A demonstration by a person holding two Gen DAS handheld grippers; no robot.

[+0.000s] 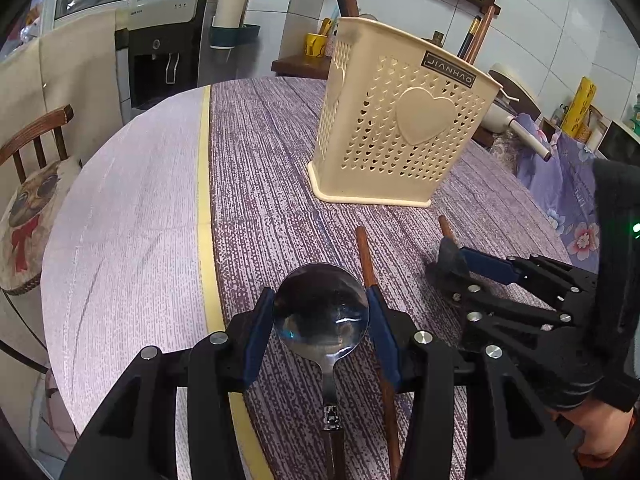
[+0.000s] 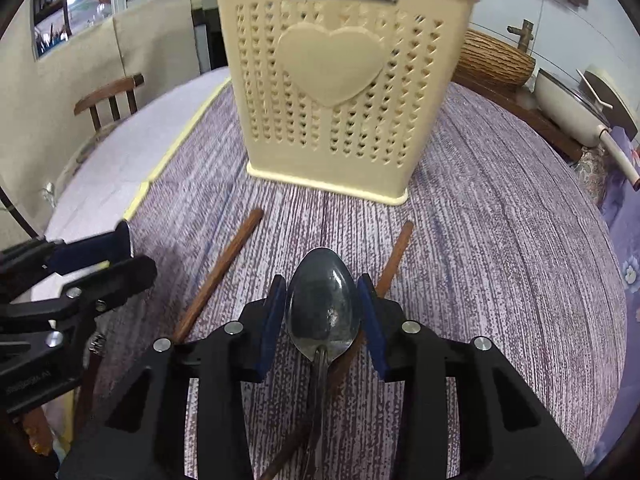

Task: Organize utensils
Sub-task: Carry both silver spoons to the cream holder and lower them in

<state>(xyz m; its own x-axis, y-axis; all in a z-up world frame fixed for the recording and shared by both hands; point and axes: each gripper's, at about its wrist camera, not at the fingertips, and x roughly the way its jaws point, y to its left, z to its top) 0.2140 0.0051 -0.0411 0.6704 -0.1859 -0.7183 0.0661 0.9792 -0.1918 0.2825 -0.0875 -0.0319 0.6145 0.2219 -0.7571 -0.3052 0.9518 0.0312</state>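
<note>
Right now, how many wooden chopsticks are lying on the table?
2. One chopstick lies left of the oval spoon; the other starts at its right and passes beneath it. The utensil holder could hide more.

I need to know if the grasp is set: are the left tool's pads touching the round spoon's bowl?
Touching: the left wrist view shows both pads of the left tool against the round spoon.

The cream perforated utensil holder point(image 2: 336, 92) stands upright on the purple tablecloth point(image 2: 500, 240), blocking the way straight ahead of both grippers. A bare strip of cloth lies between its base and the two wooden chopsticks point(image 2: 224, 268), which lie flat, slanted and apart. To the left the pale cloth point(image 1: 132, 208) is bare out to the table edge. The right gripper point(image 1: 448, 264) crowds the left gripper's point(image 1: 320, 312) right side.
</note>
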